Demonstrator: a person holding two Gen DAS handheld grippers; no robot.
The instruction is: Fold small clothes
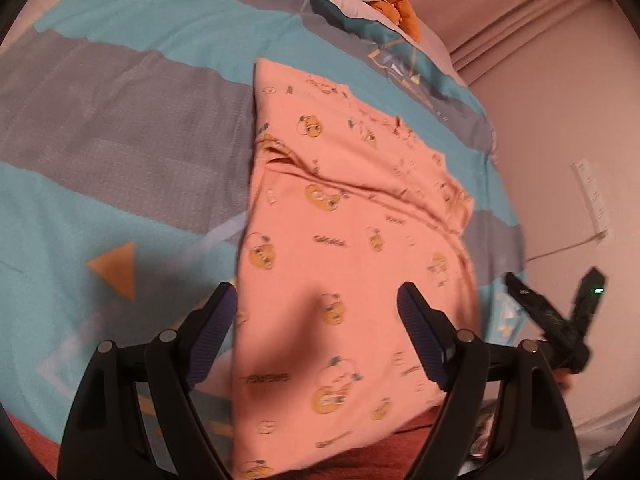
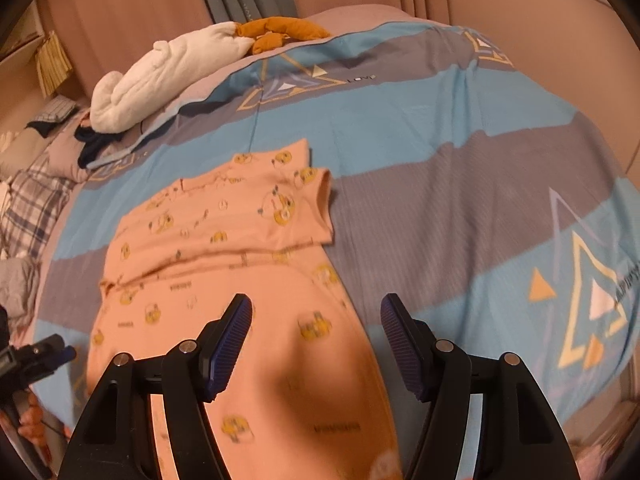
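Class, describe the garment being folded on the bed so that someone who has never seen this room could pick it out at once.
Start from the bed's quilt, banded in blue and grey with triangle motifs. Lying flat in the middle of it is the pink garment, its sleeve folded across the body. Unlike the white plush and orange plush toys at the far edge, it is salmon pink, printed all over with small yellow cartoon figures.

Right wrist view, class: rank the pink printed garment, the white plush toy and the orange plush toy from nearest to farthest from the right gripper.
1. Pink printed garment: lies flat on the bedcover, directly under and ahead of the right gripper.
2. White plush toy: far end of the bed, upper left.
3. Orange plush toy: just beyond the white one, at the bed's far edge.
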